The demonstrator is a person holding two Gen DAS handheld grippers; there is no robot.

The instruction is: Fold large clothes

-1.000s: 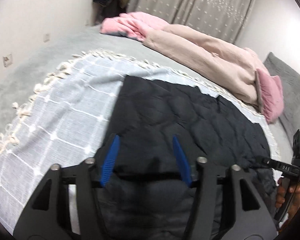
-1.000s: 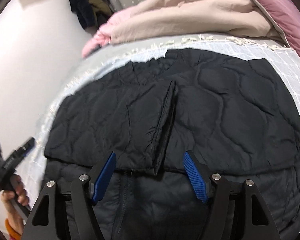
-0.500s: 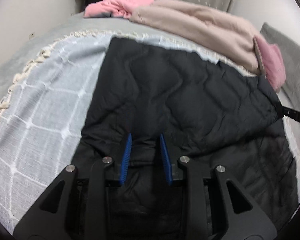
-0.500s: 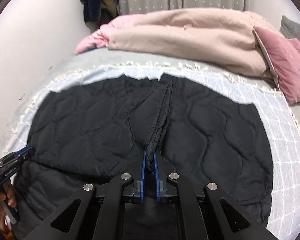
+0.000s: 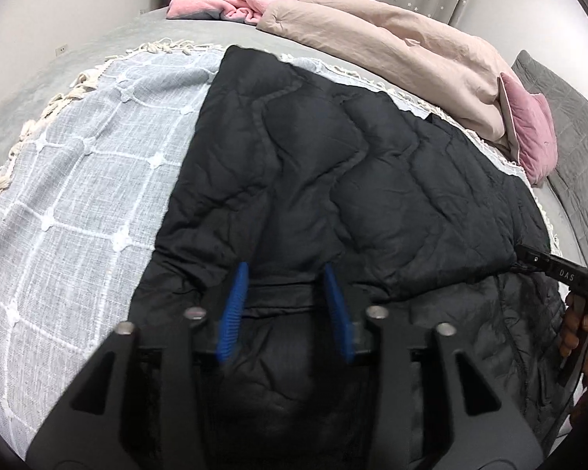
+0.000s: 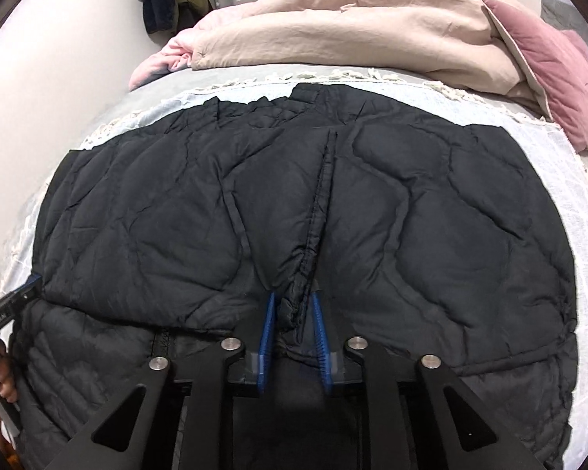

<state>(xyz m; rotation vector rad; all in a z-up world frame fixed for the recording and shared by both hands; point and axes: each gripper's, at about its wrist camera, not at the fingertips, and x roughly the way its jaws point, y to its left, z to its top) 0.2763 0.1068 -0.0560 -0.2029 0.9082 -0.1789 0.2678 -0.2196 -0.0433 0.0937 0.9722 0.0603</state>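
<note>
Black jacket (image 6: 372, 215) spread on throw (image 5: 78, 196) over bed, top half folded down. Left gripper (image 5: 286, 278) wide over fold edge. Right gripper (image 6: 293, 309) narrow, pads apart around centre seam ridge.

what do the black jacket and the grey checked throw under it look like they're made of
The black jacket looks like thin synthetic shell fabric over padding: faint sheen, fine creases, puffy panels between curved quilting seams.
The grey checked throw looks like a loose woven cotton or linen blend, matte: visible slubby weave, raised white grid threads, cream fringe along the edge. Neither fibre is certain.
</note>
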